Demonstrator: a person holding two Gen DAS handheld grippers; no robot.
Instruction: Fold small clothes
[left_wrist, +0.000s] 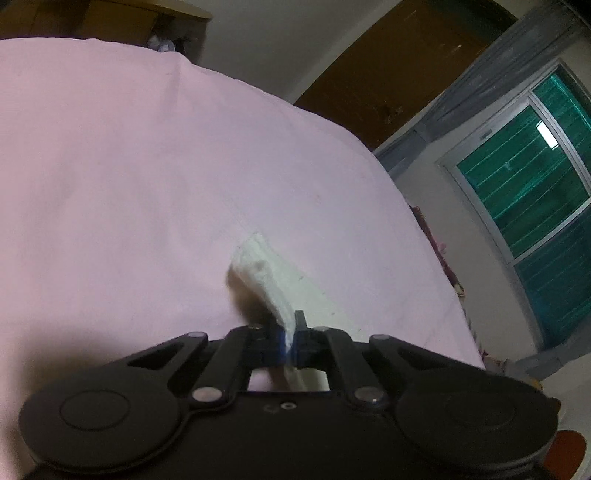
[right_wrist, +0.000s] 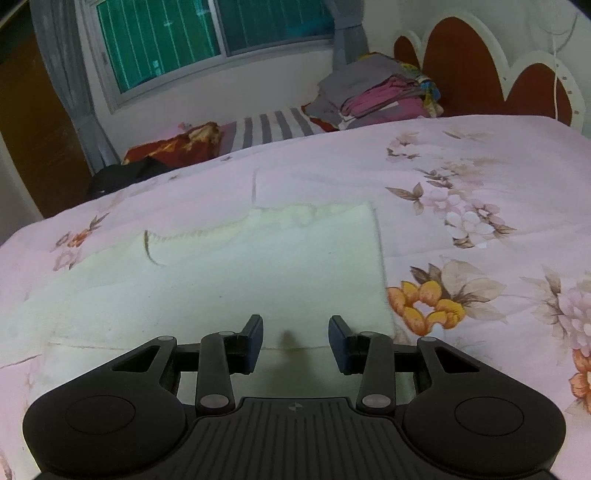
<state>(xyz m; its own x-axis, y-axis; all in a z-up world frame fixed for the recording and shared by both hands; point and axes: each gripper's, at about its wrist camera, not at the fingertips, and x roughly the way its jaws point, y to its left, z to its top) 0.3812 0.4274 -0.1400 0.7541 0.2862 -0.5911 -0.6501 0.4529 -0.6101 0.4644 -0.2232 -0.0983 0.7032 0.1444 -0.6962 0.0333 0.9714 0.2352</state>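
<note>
White fleecy cloth (right_wrist: 258, 273) lies on the pink floral bedspread (right_wrist: 461, 155); the left gripper (left_wrist: 290, 332) pinches its edge, the right gripper (right_wrist: 295, 341) hangs apart above it.

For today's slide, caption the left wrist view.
Left hand-held gripper pinches a white cloth on the pink bedspread.

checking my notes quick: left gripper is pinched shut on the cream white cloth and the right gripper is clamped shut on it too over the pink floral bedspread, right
Not quite. The right gripper is open: the right wrist view shows its jaws standing apart above the cream white cloth, with no pad pressing on it. The rest holds: the left gripper is pinched shut on that cloth, over the pink floral bedspread.
</note>
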